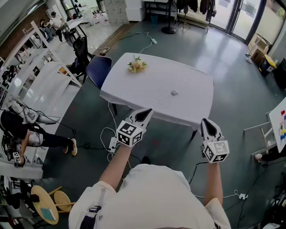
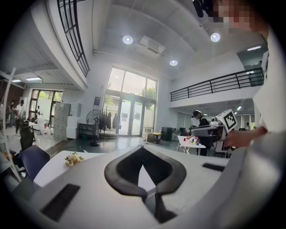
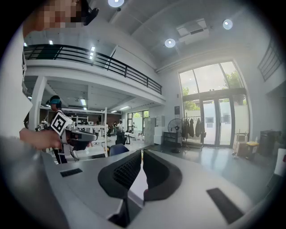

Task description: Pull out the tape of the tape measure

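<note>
Head view, room: a large hall with a grey floor [image 1: 232, 89]. A table [image 1: 134, 89] under a white cloth stands in the middle.
Head view, containers: cardboard boxes [image 1: 258, 47] sit near the glass doors [image 1: 223, 13] at the upper right. Their contents cannot be made out.
Head view, task's thing: a small grey object on the cloth, right of centre, is probably the tape measure [image 1: 174, 92]. It lies well apart from both grippers and is too small to show whether any tape is out.
Head view, surroundings: flowers [image 1: 136, 65] lie near the table's far edge. A blue chair [image 1: 98, 69] stands at its left corner, and cables [image 1: 110, 117] trail below its near-left corner.
Head view, grippers: the left gripper [image 1: 144, 115] and right gripper [image 1: 209, 126] hover at the table's near edge.
Left gripper view, background: tall windows, a floor fan [image 2: 94, 120], the flowers and the chair show at the left.
Left gripper view, jaws: the left gripper [image 2: 143, 151] is clenched, tips together, grasping nothing.
Left gripper view, obstruction: its pale body covers most of the tabletop.
Right gripper view, background: a balcony railing [image 3: 89, 56] runs above, and the left gripper shows at the left.
Right gripper view, jaws: the right gripper [image 3: 142, 153] is clenched, tips meeting, with nothing held.
</note>
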`<state>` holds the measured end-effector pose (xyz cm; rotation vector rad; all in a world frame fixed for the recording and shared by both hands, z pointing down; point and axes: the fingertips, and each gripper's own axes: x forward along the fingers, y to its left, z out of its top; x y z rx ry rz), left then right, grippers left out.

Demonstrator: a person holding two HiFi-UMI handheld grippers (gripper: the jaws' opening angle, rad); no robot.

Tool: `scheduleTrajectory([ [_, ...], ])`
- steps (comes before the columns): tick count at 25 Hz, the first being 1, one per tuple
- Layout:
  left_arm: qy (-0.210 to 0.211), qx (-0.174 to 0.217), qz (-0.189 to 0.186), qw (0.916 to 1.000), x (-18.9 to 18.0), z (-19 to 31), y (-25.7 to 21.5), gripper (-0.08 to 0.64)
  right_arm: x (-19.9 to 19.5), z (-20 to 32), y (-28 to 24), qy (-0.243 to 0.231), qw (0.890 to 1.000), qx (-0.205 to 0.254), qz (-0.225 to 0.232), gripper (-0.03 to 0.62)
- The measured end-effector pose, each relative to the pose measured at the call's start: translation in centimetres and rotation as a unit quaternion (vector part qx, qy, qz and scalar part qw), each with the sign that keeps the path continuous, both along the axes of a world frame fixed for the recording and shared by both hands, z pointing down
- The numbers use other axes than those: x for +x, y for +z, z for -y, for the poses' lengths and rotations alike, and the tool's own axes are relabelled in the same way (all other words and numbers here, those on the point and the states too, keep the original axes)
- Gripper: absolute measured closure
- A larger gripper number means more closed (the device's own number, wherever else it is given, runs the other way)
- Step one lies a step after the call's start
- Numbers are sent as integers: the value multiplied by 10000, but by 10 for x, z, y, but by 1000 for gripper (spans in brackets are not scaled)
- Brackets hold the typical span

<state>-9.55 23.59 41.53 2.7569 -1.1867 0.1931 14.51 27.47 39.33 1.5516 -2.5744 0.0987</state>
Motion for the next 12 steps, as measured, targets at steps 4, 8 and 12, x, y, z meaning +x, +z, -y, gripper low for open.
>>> scheduleTrajectory([
  [4, -4, 1, -8, 10000, 4, -3, 3, 551, 2, -3, 1, -37, 10000, 36, 4, 552],
  [8, -15, -7, -27, 10000, 1, -1, 5, 551, -3, -3, -1, -98, 9999, 90, -8, 555],
  [12, -2, -29, -15, 10000, -1, 0, 6, 551, -9, 0, 1, -122, 9999, 40, -36, 555],
])
